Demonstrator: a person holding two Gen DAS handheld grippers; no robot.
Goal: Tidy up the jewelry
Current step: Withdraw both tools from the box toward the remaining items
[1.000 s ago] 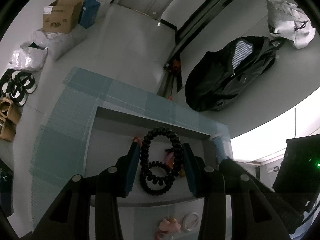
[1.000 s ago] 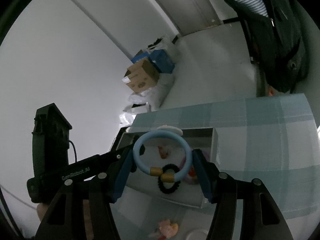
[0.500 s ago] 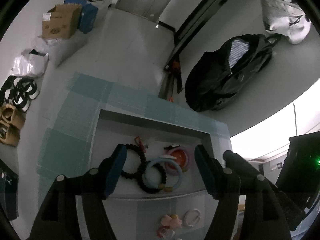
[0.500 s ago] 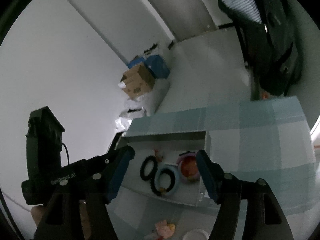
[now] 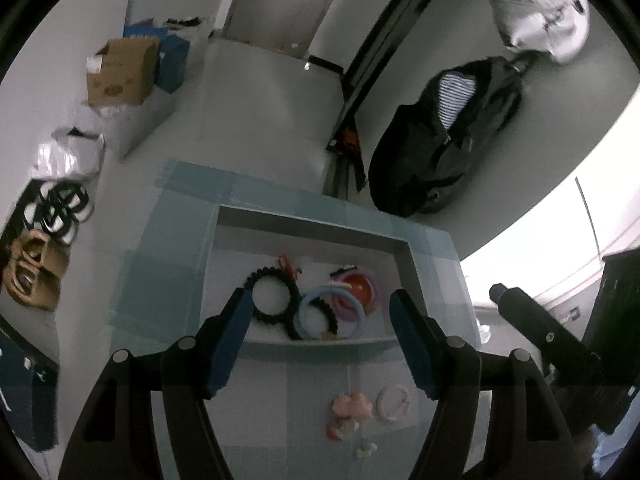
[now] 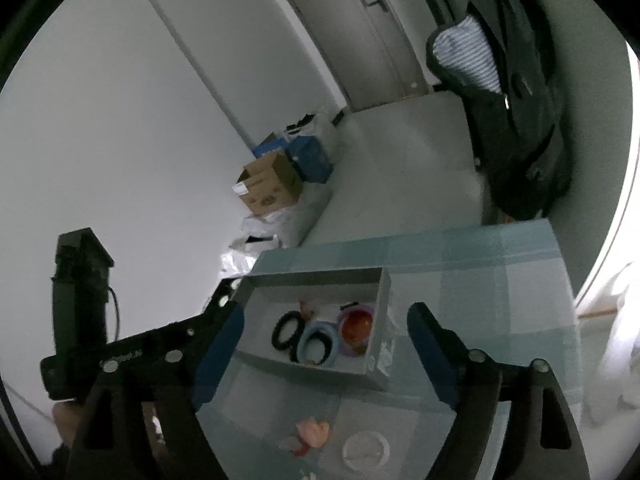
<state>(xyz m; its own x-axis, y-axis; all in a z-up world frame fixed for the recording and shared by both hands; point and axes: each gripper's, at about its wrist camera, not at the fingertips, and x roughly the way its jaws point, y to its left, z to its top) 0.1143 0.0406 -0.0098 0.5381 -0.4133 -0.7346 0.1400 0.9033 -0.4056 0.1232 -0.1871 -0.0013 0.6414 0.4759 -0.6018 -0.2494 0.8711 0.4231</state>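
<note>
Left wrist view: the left gripper [image 5: 320, 306] stands apart and empty, the tray [image 5: 404, 250] with its black coil bands [image 5: 269, 300] just beyond the fingertips. The right gripper [image 6: 322, 322] is opening, empty too — the drop looks finished. Next: reach under the fingers for the white ring [image 5: 394, 402] — a flat, thin pick.

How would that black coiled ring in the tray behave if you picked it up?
The black coiled ring is probably springy and floppy: its bumpy spiral loops suggest stretch. It looks thin and likely light. Lying flat against the pale blue ring, it seems unlikely to roll.
</note>
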